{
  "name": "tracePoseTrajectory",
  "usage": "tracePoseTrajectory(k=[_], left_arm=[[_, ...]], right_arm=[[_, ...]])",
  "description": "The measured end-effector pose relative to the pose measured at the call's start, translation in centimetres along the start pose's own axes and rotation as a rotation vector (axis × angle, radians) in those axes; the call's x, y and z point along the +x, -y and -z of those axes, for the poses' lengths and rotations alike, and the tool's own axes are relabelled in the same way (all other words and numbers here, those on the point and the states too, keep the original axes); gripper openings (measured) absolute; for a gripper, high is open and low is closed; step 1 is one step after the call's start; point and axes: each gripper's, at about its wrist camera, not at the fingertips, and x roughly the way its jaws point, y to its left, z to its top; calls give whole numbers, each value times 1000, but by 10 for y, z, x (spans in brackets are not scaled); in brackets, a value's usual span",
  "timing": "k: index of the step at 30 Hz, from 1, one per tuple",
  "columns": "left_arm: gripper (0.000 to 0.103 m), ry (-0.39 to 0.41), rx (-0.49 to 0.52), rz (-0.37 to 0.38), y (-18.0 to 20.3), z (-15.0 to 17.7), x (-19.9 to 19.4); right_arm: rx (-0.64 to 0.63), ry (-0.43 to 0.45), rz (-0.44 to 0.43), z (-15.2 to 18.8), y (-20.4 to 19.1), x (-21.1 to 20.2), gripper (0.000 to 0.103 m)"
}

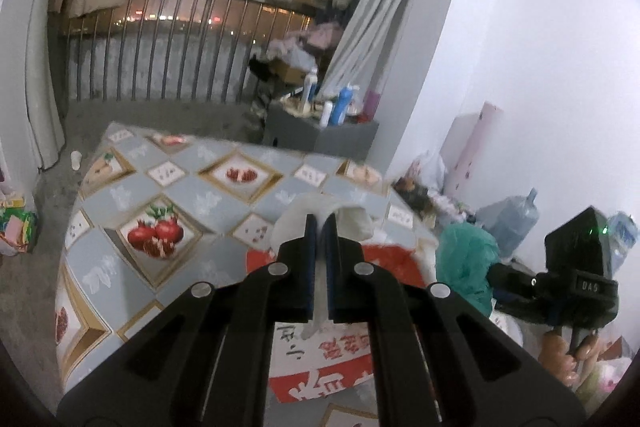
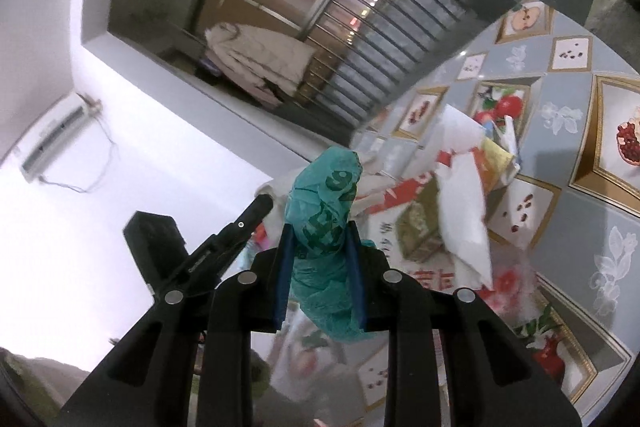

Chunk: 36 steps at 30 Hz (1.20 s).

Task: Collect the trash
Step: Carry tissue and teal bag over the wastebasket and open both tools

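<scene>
My left gripper [image 1: 321,223] is shut on the white rim of a red-and-white plastic bag [image 1: 320,351] and holds it up over the table. The bag's white edge [image 1: 320,211] sticks out past the fingertips. My right gripper [image 2: 320,227] is shut on a crumpled teal plastic bag [image 2: 324,211], which also shows in the left wrist view [image 1: 466,263]. In the right wrist view the red-and-white bag [image 2: 404,195] lies open beyond the teal bag, with white paper [image 2: 466,223] and a yellow wrapper [image 2: 494,159] inside. The other gripper's body [image 1: 576,275] is at the right of the left view.
The table [image 1: 132,195] has a grey cloth with fruit pictures. A grey stand [image 1: 324,131] with bottles is behind it. A blue water jug [image 1: 510,219] and clutter sit by the white wall. A barred balcony railing [image 1: 160,43] is at the back.
</scene>
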Motion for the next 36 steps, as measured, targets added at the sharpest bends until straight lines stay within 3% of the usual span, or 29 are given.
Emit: tracePoseTrajectory(k=[4, 10, 21, 25, 33, 36], left_arm=[[2, 64, 1, 23, 10, -15, -19], [2, 125, 15, 101, 34, -32, -37], [2, 97, 137, 246, 127, -45, -22], [2, 59, 184, 299, 169, -44, -3], [2, -86, 286, 404, 257, -31, 60], [2, -132, 338, 440, 292, -24, 84]], right_arm=[[0, 36, -62, -5, -13, -16, 25], [-59, 131, -61, -5, -39, -50, 25], [-64, 357, -26, 2, -41, -147, 25], [-50, 430, 52, 5, -30, -180, 25], [-26, 566, 336, 7, -3, -238, 25], [-18, 608, 400, 7, 6, -255, 25]])
